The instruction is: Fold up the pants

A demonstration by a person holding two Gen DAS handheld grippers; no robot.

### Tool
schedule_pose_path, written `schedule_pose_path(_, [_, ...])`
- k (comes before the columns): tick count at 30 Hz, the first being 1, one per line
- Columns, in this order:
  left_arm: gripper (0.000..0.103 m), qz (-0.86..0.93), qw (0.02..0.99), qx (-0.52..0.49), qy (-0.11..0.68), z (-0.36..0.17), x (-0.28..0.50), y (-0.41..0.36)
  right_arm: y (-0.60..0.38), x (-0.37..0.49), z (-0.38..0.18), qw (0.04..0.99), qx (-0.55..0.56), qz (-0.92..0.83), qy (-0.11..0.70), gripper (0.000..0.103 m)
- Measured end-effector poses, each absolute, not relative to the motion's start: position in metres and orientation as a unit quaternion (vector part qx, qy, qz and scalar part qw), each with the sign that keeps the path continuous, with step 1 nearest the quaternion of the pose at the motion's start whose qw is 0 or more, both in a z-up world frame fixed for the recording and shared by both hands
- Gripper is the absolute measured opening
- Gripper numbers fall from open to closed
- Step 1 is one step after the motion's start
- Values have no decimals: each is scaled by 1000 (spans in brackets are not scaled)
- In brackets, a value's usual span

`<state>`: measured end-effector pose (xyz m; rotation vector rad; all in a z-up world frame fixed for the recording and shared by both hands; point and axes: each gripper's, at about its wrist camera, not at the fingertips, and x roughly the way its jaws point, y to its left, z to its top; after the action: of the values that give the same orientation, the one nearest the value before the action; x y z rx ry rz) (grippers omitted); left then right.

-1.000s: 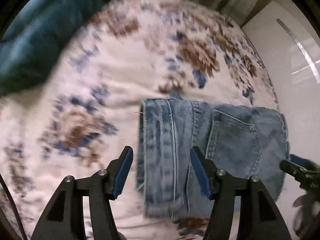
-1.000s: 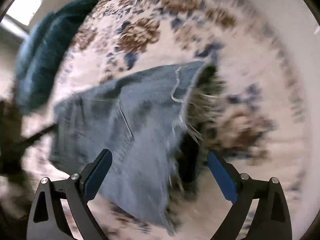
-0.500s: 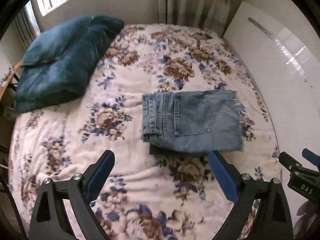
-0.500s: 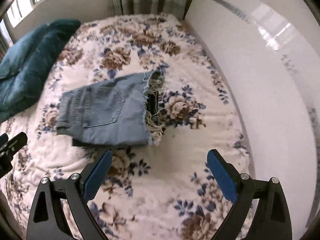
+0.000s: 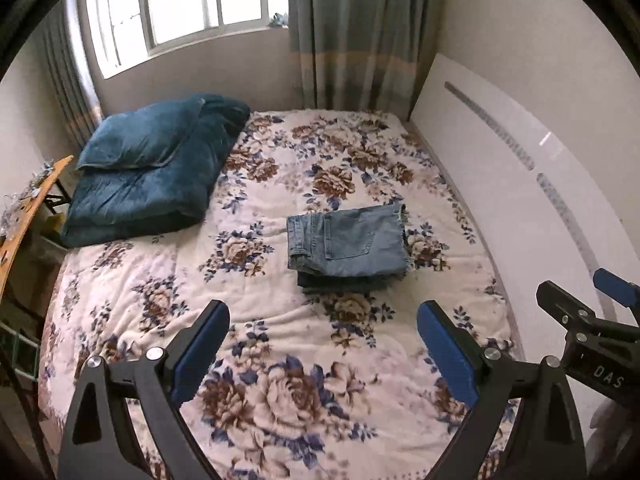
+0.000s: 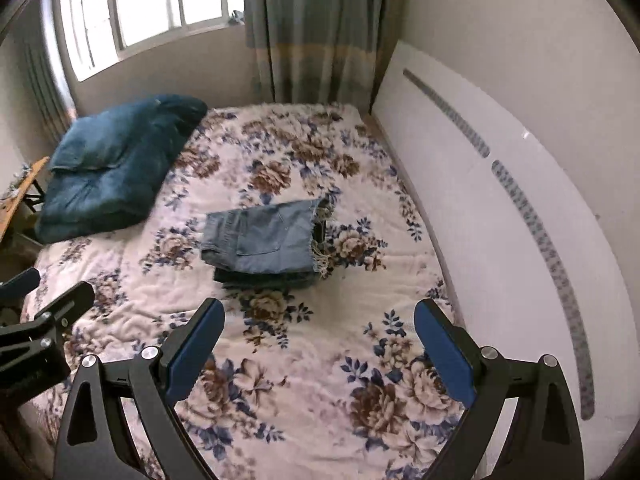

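The blue denim pants (image 5: 346, 246) lie folded into a compact stack in the middle of the bed, back pocket up, frayed hems to the right. They also show in the right wrist view (image 6: 262, 242). My left gripper (image 5: 322, 344) is open and empty, held high above the near part of the bed, well back from the pants. My right gripper (image 6: 318, 342) is open and empty, likewise far back. The right gripper also shows at the right edge of the left wrist view (image 5: 580, 312).
The bed has a floral blanket (image 5: 280, 380). A dark teal folded quilt with a pillow (image 5: 152, 168) lies at its far left corner. A white headboard panel (image 5: 520, 200) runs along the right. A window and curtains (image 5: 352, 32) are behind. A wooden table edge (image 5: 24, 216) stands left.
Both grippers have pulled up and back from the pants, which were close under the fingers a second ago. The left jaws opened wider. The pants stay folded on the bed.
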<state>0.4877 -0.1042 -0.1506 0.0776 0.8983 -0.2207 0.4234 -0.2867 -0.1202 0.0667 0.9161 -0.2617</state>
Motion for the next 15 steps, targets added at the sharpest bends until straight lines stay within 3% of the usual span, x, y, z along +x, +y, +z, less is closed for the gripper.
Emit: schedule_pose_path(15, [96, -97, 923, 30, 371, -56, 346, -72, -241, 239, 7, 922, 22, -100, 374, 98])
